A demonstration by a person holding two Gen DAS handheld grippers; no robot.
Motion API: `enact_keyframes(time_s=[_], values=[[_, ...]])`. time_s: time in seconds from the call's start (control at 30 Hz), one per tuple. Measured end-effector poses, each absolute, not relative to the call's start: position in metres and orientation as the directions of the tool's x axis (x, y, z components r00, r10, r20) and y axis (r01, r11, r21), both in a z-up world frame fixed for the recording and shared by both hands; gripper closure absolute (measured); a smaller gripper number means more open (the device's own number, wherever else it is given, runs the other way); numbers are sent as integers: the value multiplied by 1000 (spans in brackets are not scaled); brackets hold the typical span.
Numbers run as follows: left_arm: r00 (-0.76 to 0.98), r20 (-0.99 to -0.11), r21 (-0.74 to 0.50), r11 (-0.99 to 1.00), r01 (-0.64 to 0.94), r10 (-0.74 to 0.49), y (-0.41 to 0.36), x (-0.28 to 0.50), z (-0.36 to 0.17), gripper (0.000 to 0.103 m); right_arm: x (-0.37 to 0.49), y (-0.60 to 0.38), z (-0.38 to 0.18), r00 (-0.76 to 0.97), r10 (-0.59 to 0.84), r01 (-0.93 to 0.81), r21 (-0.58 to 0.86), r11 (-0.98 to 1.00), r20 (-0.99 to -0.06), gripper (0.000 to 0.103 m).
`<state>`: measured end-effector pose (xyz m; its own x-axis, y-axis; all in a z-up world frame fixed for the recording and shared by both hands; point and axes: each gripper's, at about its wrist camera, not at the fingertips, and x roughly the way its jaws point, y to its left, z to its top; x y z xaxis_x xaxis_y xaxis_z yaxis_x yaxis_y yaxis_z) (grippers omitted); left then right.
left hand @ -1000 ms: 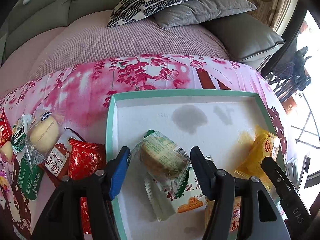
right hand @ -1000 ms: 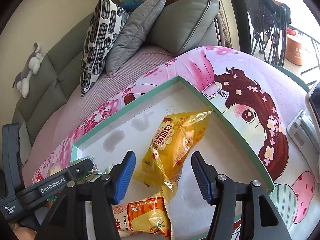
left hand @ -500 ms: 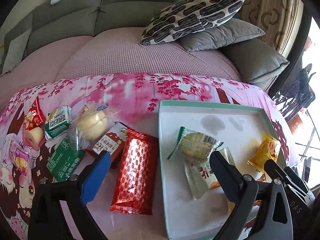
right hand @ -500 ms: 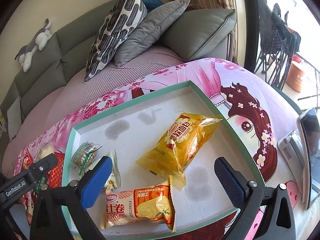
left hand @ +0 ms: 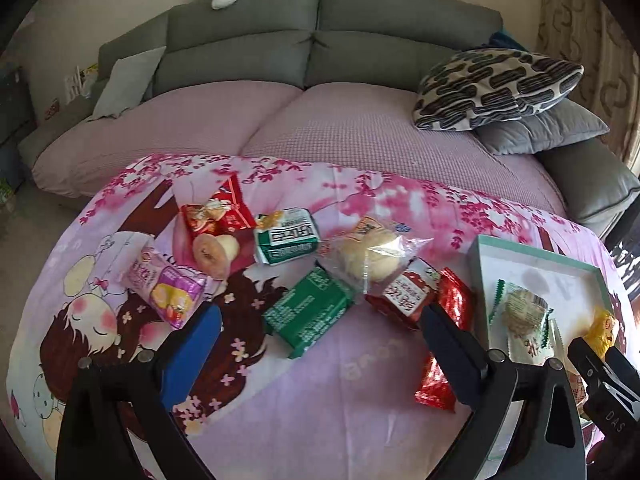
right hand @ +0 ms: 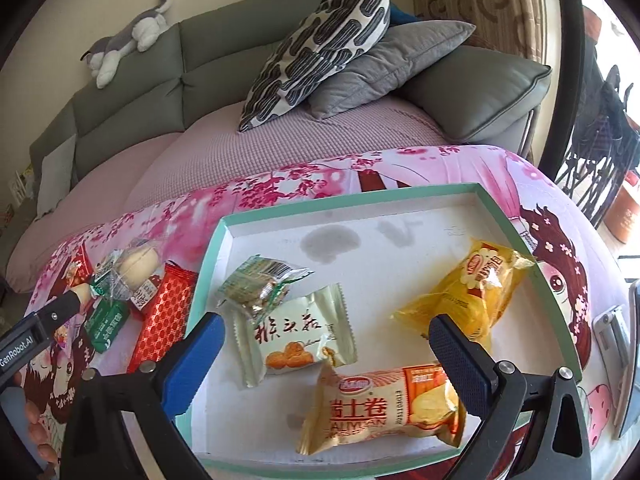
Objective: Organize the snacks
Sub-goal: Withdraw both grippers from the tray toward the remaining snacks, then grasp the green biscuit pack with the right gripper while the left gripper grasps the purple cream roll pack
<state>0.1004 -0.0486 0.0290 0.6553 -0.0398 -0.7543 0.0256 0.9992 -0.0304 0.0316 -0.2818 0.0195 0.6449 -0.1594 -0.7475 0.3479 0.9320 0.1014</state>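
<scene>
Pink cartoon cloth [left hand: 360, 360] covers the table before a grey sofa. Loose snacks lie left; the green packet [left hand: 308, 314] sits just ahead of the left gripper [left hand: 320, 344] (jaws just spread wide, empty), its long axis slanting between them. Right gripper [right hand: 326, 356], likewise released, hovers over the tray [right hand: 208, 264].

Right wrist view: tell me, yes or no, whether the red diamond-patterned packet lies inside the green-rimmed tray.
No: the red diamond-patterned packet lies on the pink cloth, just outside the left wall of the tray.
</scene>
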Motion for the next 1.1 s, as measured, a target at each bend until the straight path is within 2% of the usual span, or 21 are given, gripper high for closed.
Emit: enact_keyframes(time_s=[0.17, 0.3, 0.47, 0.63, 0.73, 1.1], values=[[640, -765, 24, 996, -81, 71, -6, 102, 28, 3, 43, -247, 18, 652, -106, 289, 116, 950, -751, 0], [612, -783, 20, 988, -151, 109, 29, 103, 24, 3, 53, -215, 14, 651, -68, 227, 109, 968, -756, 0], [591, -801, -27, 980, -195, 95, 66, 103, 18, 3, 65, -174, 5, 641, -7, 156, 121, 980, -768, 0], [613, -781, -14, 977, -212, 122, 85, 105, 15, 3, 72, -137, 0, 637, 39, 86, 122, 989, -770, 0], [616, -782, -40, 978, -205, 97, 93, 111, 12, 3, 77, -124, -3, 629, 53, 63, 118, 991, -776, 0], [557, -829, -89, 971, -224, 53, 106, 143, -9, 1, 109, -96, -8, 602, 65, 69, 134, 989, -795, 0]])
